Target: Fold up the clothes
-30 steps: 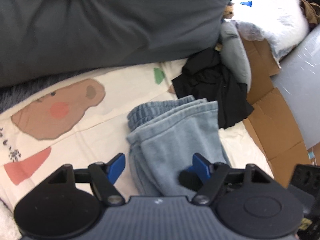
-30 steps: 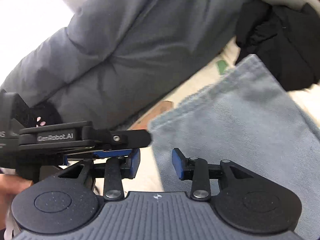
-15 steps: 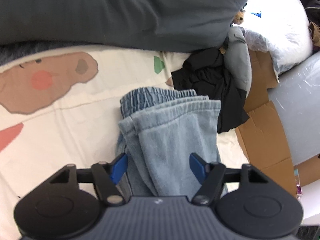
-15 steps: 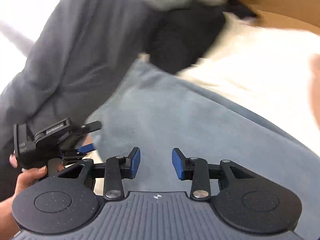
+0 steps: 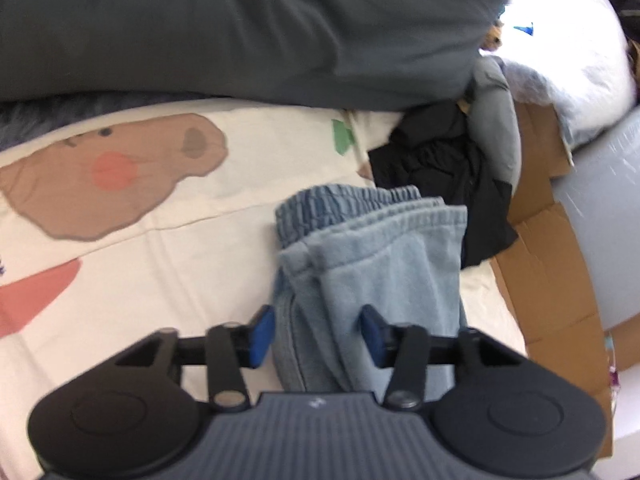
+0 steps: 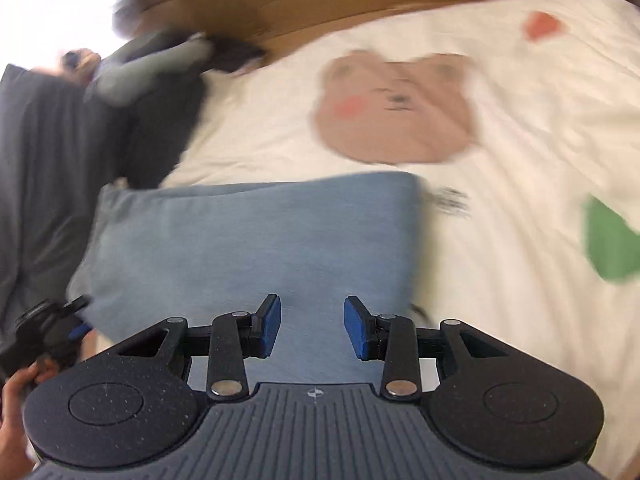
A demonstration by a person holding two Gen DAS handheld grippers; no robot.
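Light blue pants [image 5: 376, 264] lie folded on the cream bear-print sheet [image 5: 160, 248], with the elastic waistband at the far end. My left gripper [image 5: 318, 336] hangs low over their near end. Its jaws are closing with the thick folded edge between the blue pads, which do not visibly squeeze it. In the right wrist view the same pants [image 6: 256, 240] form a flat blue rectangle. My right gripper [image 6: 312, 328] hovers over their near edge, open and holding nothing. The left gripper [image 6: 48, 320] and the hand [image 6: 20, 392] holding it show at the lower left.
A dark grey duvet [image 5: 240, 20] fills the far side of the bed. A black garment [image 5: 440, 168] and a grey one [image 5: 496, 120] are heaped just beyond the pants. Cardboard [image 5: 552, 280] lines the bed's right edge, below a white plastic bag [image 5: 560, 40].
My left gripper has sunk toward the pants and its jaws have narrowed around the folded edge. My right gripper has swung and rolled across the bed from the duvet side, its jaws unchanged.
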